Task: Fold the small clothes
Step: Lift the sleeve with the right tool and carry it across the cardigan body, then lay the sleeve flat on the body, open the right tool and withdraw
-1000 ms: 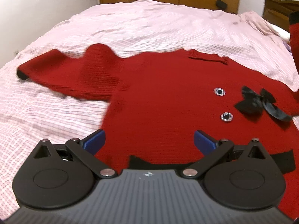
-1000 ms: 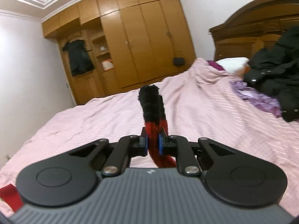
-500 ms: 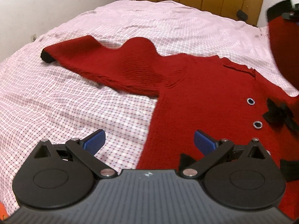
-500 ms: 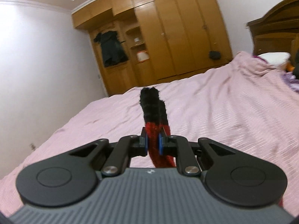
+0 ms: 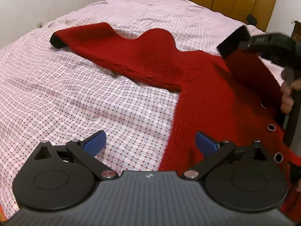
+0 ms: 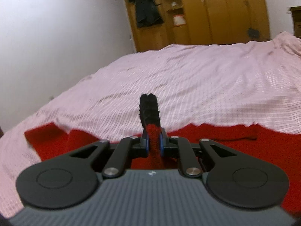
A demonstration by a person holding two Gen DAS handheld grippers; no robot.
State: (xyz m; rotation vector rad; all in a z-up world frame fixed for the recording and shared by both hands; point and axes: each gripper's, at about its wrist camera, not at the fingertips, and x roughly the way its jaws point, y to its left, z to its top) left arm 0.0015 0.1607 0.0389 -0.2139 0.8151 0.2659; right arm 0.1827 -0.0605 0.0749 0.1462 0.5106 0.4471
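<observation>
Left wrist view: 1 bed (image 5: pixel 75 86), 1 red sweater (image 5: pixel 210 98), 2 grippers.
Bed w/ pink checked cover fills most of both views; 1 wooden wardrobe (image 6: pixel 212 13) stands beyond it, w/ 1 dark garment (image 6: pixel 146 9) hanging on it. Sweater lies front-up on the bed, toward the right of the left wrist view; 1 sleeve stretched out left, black cuff (image 5: pixel 57 41) flat on the cover. 2nd sleeve is lifted over the body, its black cuff (image 6: pixel 149 109) sticking out past the right gripper (image 6: pixel 153 144), jaws nearly closed & pinching the red knit just behind the cuff. Left gripper (image 5: pixel 149 141) hovers at the sweater's left edge, jaws wide apart, nothing btwn them. 3 round buttons (image 5: pixel 271 127) visible on the front.
</observation>
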